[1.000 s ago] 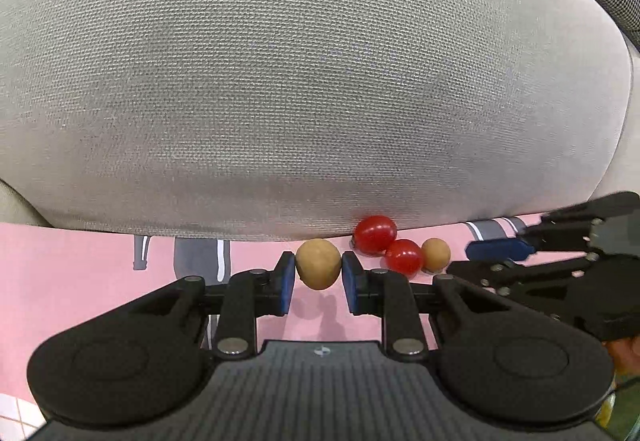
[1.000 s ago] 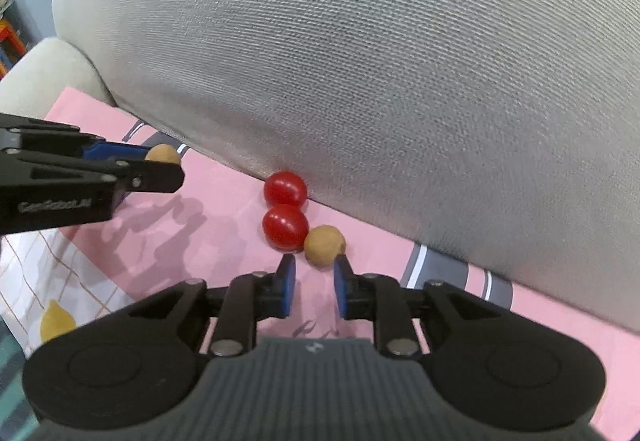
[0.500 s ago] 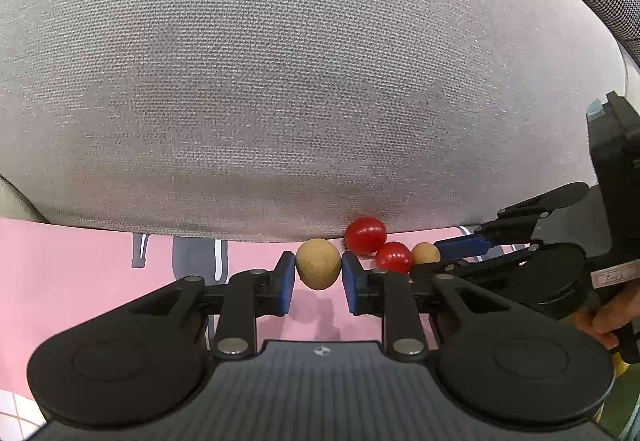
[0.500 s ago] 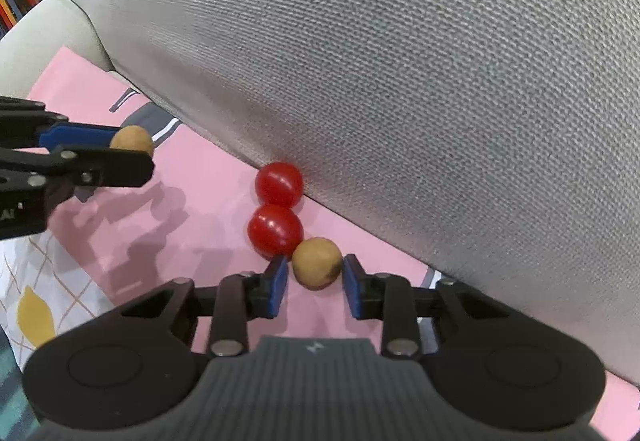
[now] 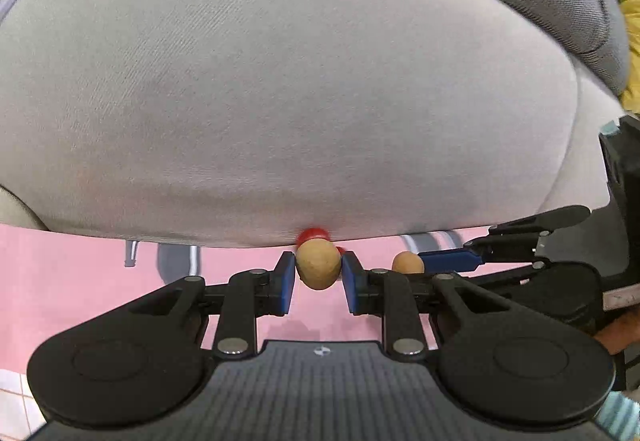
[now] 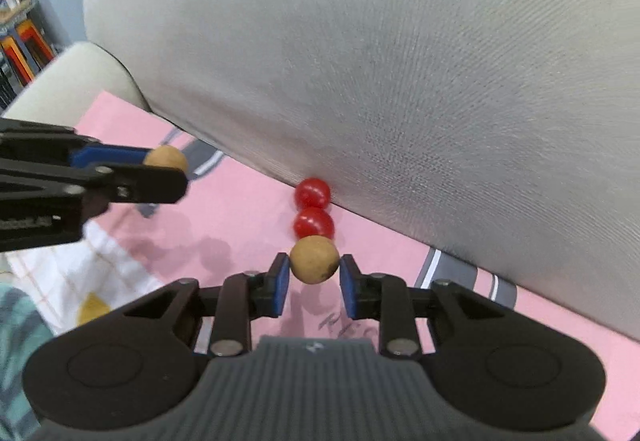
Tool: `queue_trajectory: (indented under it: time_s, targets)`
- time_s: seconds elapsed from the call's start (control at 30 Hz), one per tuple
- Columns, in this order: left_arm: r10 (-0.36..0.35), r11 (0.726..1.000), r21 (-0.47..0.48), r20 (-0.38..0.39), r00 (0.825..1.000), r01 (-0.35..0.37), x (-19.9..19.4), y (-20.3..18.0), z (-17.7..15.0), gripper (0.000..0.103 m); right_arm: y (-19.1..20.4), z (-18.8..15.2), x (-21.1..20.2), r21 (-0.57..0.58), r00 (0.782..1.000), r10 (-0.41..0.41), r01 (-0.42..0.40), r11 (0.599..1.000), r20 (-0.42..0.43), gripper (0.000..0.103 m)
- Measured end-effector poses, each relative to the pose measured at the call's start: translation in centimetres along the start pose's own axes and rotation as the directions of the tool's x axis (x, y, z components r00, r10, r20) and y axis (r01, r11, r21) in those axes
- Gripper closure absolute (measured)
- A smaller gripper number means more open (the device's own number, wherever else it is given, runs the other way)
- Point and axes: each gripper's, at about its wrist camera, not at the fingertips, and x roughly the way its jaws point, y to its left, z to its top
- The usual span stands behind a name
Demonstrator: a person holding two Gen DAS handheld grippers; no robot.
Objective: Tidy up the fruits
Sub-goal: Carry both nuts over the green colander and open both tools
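Closing in over the last second, the right gripper (image 6: 313, 279) bracketed a brown fruit (image 6: 314, 259) at six o'clock of two tomatoes (image 6: 313, 223); whether it gripped, I could not tell; the left gripper (image 5: 319, 277) kept its own brown fruit (image 5: 318, 267) clamped; both looked ready to carry off.

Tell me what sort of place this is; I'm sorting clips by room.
Probably a living room: a grey sofa cushion backs a pink cloth, where red cherry tomatoes lie.
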Motion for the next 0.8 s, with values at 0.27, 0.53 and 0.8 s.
queue_trajectory:
  time_s: [0.27, 0.53, 0.8]
  targets:
    - [-0.078, 0.995, 0.061, 0.045, 0.996, 0.075, -4.3, -5.1, -0.3, 0.075, 1.2, -3.0, -7.3, 0.064, 0.993, 0.008, -0.015, 0.998, 0.114, 0.079]
    - [-0.138, 0.981, 0.146, 0.042, 0.990, 0.131, -5.2, -10.6, -1.8, 0.075, 0.5, -7.9, -13.2, 0.129, 0.983, -0.056, 0.034, 0.991, 0.175, 0.079]
    - [-0.187, 0.957, 0.221, -0.018, 0.982, 0.187, -5.0, -15.0, -3.4, 0.075, -2.0, -14.0, -16.5, 0.231, 0.980, -0.113, 0.072, 0.970, 0.167, 0.079]
